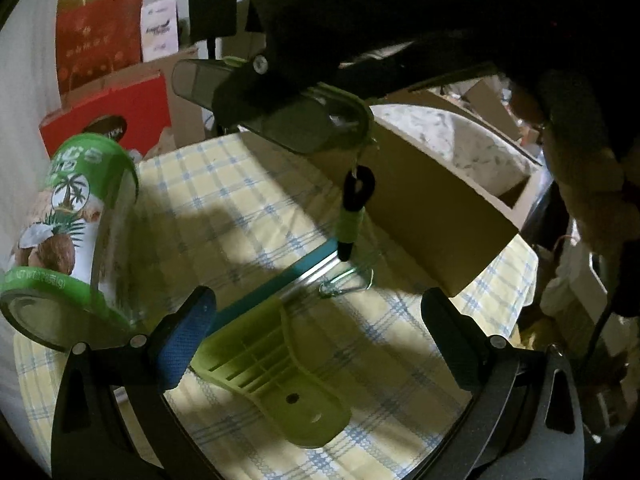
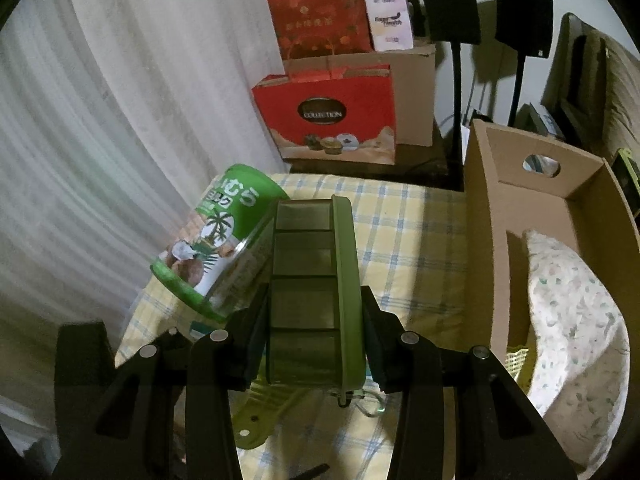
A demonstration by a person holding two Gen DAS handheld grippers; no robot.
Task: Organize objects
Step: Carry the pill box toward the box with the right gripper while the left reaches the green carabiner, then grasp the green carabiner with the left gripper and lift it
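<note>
My right gripper [image 2: 314,308] is shut on an olive-green ribbed case [image 2: 312,280] with a lime rim and holds it above the checked cloth. In the left wrist view the same case [image 1: 304,124] hangs overhead, and a lime cord with a black loop [image 1: 356,208] dangles from it to a metal clip [image 1: 344,286] on the cloth. My left gripper [image 1: 318,294] is open wide, low over a lime plastic handle [image 1: 276,364] with a teal bar [image 1: 280,280]. The blue pad [image 1: 184,340] is next to the handle's edge. A green coconut can [image 1: 68,224] [image 2: 216,248] tilts at the left.
An open cardboard box [image 2: 492,208] [image 1: 424,216] stands at the right with a floral cushion [image 2: 576,320] inside. Red gift bags [image 2: 332,116] and a brown carton sit behind the yellow checked cloth [image 2: 408,240]. White curtain on the left; two black stands at the back.
</note>
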